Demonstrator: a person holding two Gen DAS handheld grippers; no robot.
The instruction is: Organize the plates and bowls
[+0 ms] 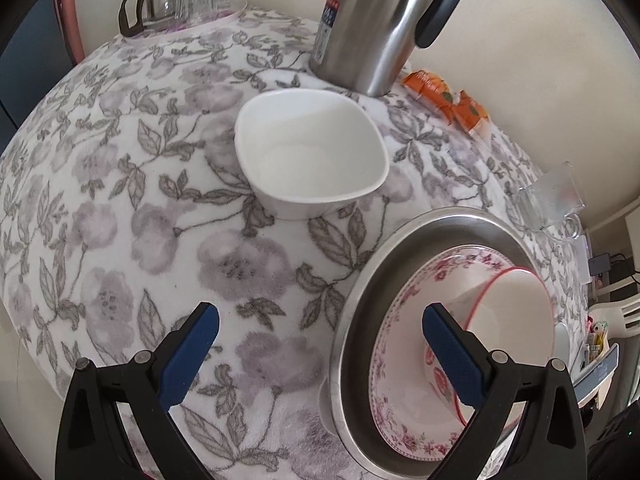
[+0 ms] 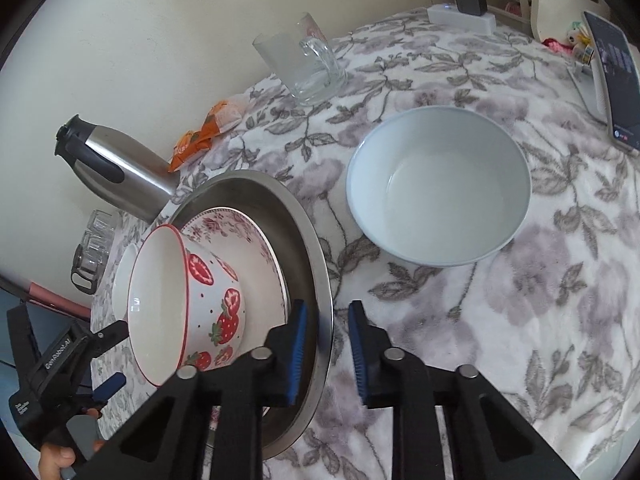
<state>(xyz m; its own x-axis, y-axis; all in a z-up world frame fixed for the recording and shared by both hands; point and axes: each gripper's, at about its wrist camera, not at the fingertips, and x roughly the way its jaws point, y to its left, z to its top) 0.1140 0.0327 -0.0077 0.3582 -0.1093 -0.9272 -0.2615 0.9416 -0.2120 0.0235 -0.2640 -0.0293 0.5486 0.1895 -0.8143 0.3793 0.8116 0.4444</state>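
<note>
The right gripper (image 2: 326, 344) has its fingers pinched onto the near rim of the steel tray (image 2: 316, 264), which holds a floral plate (image 2: 240, 224) and a strawberry bowl (image 2: 192, 304) tipped on its side. The left gripper (image 1: 320, 354) hangs wide open and empty beside the tray's left edge. A white bowl (image 1: 310, 152) sits farther out, straight ahead of the left fingers, so that hand is nearer it.

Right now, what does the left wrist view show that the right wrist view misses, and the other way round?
Only the left wrist view shows the squarish white bowl whole, with the open left tool from behind.

Only the right wrist view shows the round pale bowl, the phone and the right tool straddling the steel pan rim.

Both show the strawberry bowl tilted on the floral plate, the steel jug, the glass mug and the orange packets.
</note>
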